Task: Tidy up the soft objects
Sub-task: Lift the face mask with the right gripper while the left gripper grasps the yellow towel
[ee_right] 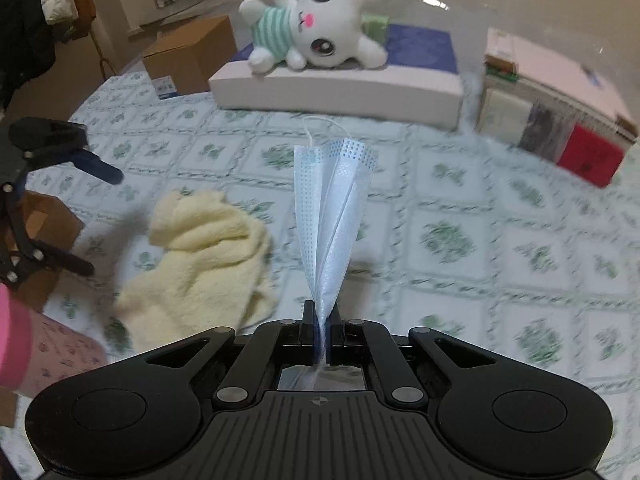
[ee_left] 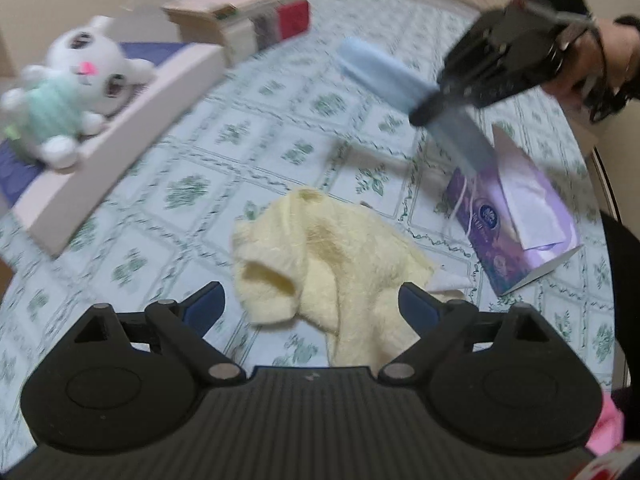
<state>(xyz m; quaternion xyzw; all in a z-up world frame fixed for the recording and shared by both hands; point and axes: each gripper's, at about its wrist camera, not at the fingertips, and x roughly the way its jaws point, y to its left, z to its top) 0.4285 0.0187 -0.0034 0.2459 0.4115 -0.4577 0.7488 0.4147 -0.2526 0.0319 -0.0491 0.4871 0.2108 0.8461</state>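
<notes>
The blue face mask (ee_right: 334, 216) hangs pinched between the closed jaws of the right gripper (ee_right: 320, 332), lifted off the patterned tablecloth (ee_right: 480, 240). At its eight o'clock lies the crumpled yellow towel (ee_right: 200, 256), beneath the left gripper (ee_left: 312, 304), whose jaws stand apart. This looks like the carry step; next, the mask likely needs placing in the white tray (ee_right: 340, 88) at twelve o'clock, beside the plush bunny (ee_right: 316, 28).

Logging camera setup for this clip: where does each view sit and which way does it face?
Left wrist: on the open left hand-held gripper, facing down at the yellow towel; a hand holds the right hand-held gripper.
Right wrist: on the right hand-held gripper, shut on the blue face mask; pink sleeve visible.
Shared: towel, mask, plush bunny.
</notes>
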